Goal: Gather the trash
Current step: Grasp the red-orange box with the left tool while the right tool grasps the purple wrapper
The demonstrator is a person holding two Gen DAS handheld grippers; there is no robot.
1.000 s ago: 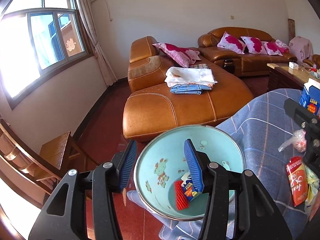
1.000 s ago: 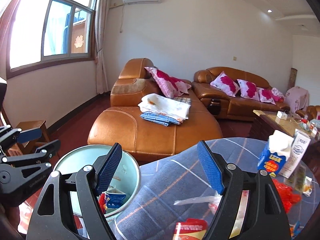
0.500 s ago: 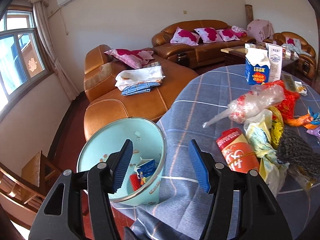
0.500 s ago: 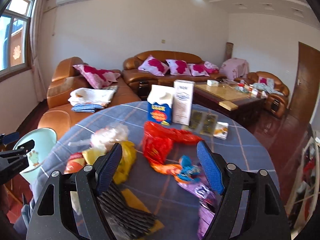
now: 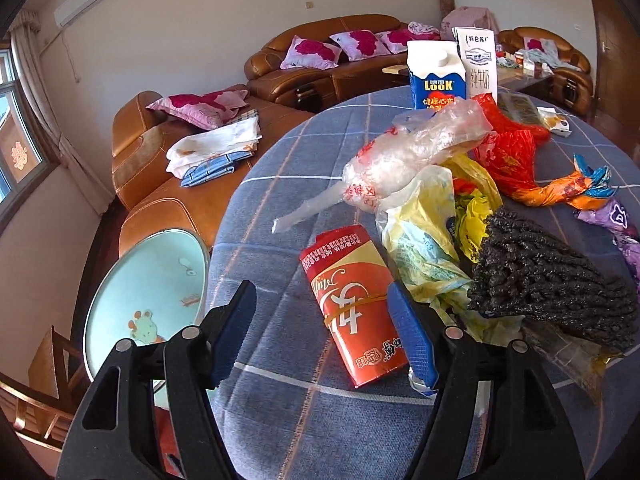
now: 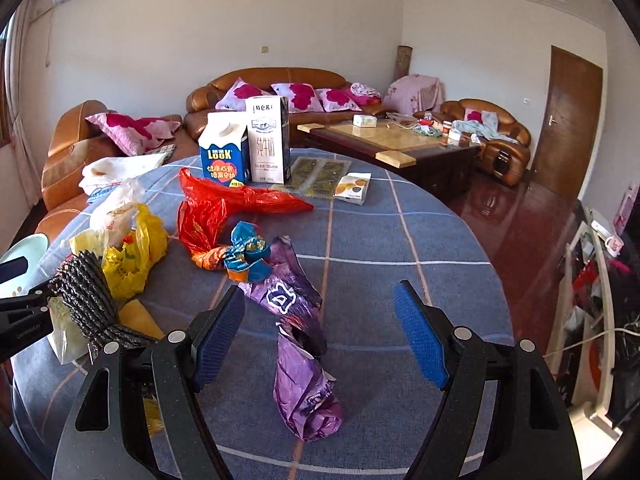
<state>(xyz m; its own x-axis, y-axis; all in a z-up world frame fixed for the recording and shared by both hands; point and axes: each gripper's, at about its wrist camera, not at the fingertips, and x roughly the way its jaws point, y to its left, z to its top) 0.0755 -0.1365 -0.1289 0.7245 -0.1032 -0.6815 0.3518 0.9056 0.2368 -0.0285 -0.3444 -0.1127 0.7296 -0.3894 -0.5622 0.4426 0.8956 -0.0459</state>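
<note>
My left gripper (image 5: pixel 322 332) is open over a red flat packet (image 5: pixel 352 304) that lies on the round table with a blue checked cloth (image 5: pixel 280 200). A light blue bin (image 5: pixel 144 292) stands left of the table, below its edge. My right gripper (image 6: pixel 320 332) is open over a crumpled purple wrapper (image 6: pixel 300 344). Other trash lies around: a clear plastic bag (image 5: pixel 400 156), a yellow bag (image 5: pixel 424 240), a red bag (image 6: pixel 216 204), an orange-and-blue wrapper (image 6: pixel 236 256), and a black woven bundle (image 5: pixel 552 280).
Two upright cartons, blue (image 6: pixel 224 152) and white (image 6: pixel 268 140), stand at the table's far side beside flat packets (image 6: pixel 320 176) and a small box (image 6: pixel 354 188). Brown leather sofas (image 5: pixel 192 184) and a coffee table (image 6: pixel 392 144) lie beyond. A wooden chair (image 5: pixel 44 360) stands by the bin.
Both grippers have swung from the bin to the right, over the table. The left now hangs over the red packet, the right over the purple wrapper. Both stay open and empty.
</note>
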